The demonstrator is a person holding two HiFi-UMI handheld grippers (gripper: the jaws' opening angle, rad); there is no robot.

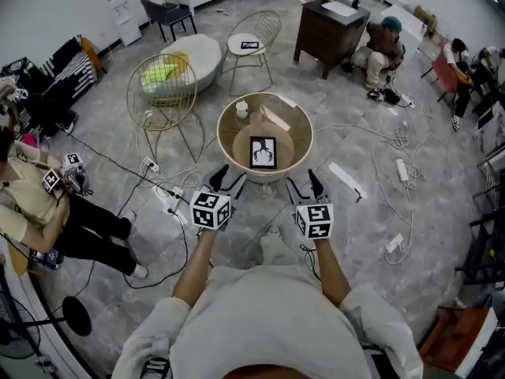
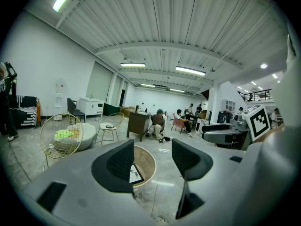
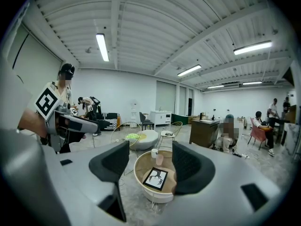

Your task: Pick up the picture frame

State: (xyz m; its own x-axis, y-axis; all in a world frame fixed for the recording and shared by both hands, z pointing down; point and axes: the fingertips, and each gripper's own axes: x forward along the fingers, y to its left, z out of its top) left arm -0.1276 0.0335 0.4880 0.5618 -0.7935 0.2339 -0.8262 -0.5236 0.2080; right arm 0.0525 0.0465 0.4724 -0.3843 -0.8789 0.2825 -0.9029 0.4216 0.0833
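Held left gripper (image 1: 227, 178) and right gripper (image 1: 304, 184) side by side close to the body, just short of the round table (image 1: 308, 136), seemingly lined up for a reach. Had both pairs of jaws wide apart, gripping and touching nothing. Found picture frame (image 1: 263, 152) lying flat, face up, mid-table, untouched.

A round wooden table (image 1: 224, 129) stands on a grey marble floor (image 1: 102, 125), with a white cup (image 1: 241, 109) on it. Beyond it, a gold wire chair (image 1: 162, 93) with a green cushion, a white pouf (image 1: 201, 54) and a second wire chair (image 1: 252, 38). A person (image 1: 384, 44) crouches beside a dark wooden cabinet (image 1: 327, 28). White cables (image 1: 371, 133) trail across the floor
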